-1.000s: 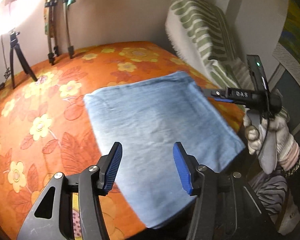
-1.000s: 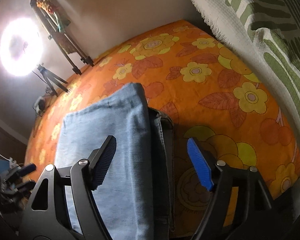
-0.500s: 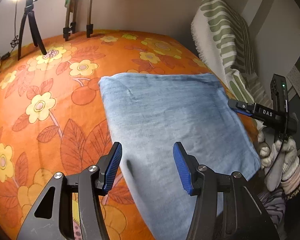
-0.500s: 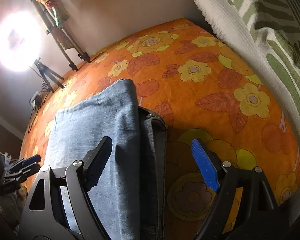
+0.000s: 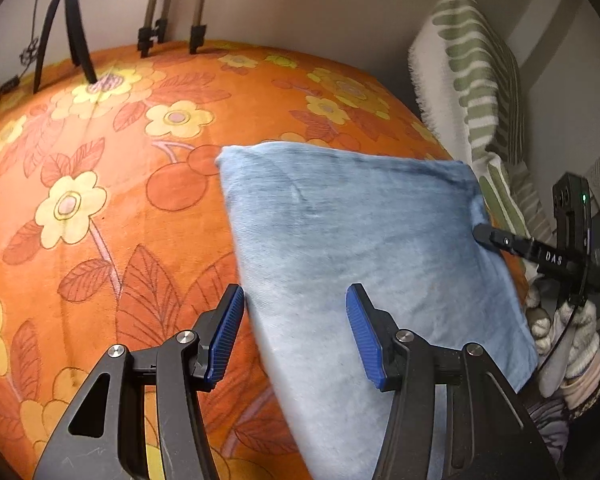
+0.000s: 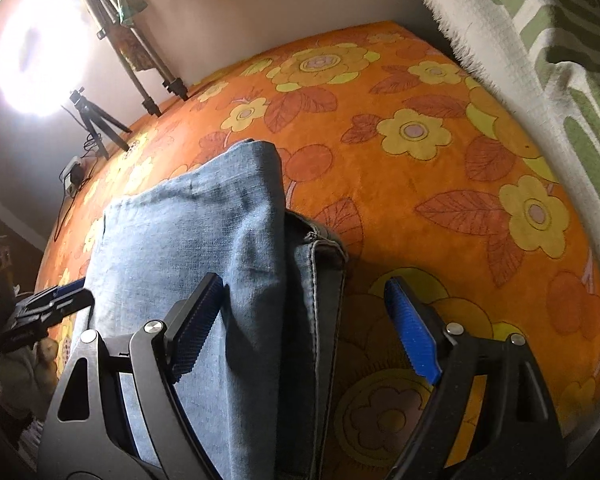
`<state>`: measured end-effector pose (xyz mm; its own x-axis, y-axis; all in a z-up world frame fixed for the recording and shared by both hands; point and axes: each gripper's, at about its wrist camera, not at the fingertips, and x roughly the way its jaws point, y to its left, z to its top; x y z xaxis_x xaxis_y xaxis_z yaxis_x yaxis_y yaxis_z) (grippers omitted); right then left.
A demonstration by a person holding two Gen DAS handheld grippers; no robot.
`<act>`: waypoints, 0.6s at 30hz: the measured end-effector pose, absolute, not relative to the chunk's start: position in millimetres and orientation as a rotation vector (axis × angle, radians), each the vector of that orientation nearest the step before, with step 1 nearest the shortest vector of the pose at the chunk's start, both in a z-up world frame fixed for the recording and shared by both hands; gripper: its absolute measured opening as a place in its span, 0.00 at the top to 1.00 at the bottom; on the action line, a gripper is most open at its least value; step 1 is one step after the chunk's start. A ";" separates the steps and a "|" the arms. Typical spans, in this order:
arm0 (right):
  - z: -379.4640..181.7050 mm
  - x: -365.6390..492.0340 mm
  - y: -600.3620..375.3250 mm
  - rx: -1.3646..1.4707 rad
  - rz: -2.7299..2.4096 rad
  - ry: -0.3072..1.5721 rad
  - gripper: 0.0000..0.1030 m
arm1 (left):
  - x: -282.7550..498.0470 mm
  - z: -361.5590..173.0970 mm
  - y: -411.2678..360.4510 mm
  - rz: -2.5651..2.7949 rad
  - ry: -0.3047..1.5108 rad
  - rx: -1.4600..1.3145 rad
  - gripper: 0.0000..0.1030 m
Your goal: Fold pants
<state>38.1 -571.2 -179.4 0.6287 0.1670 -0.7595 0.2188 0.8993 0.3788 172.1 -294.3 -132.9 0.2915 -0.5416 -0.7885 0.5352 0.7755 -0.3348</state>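
Light blue denim pants [image 5: 364,240] lie folded into a rectangle on the orange flowered bedspread [image 5: 100,200]. My left gripper [image 5: 296,332] is open and empty, held above the near left edge of the pants. My right gripper [image 6: 304,328] is open and empty, straddling the right edge of the folded pants [image 6: 204,248], where the darker waistband layer [image 6: 324,264] shows underneath. The right gripper also shows in the left wrist view [image 5: 488,236] at the pants' right edge. The left gripper shows at the far left of the right wrist view [image 6: 60,300].
A green-and-white striped blanket [image 5: 472,92] lies along the right side of the bed. A small tripod [image 5: 68,28] and stand legs [image 5: 168,36] stand at the far edge by the wall. A bright ring light [image 6: 36,68] glares in the right wrist view.
My left gripper has moved lower and closer to the left edge of the pants. My right gripper has crept forward over the right edge. The pants have not moved.
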 end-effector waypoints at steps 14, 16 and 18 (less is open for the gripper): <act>-190.1 47.2 -563.0 0.511 0.081 0.943 0.30 | 184.4 -143.3 -294.3 -0.748 1.102 -0.062 0.49; -190.0 47.9 -561.8 0.503 0.084 0.942 0.30 | 184.2 -143.5 -295.3 -0.752 1.097 -0.061 0.49; -190.8 48.3 -562.2 0.516 0.096 0.937 0.34 | 183.6 -143.7 -297.6 -0.757 1.090 -0.056 0.49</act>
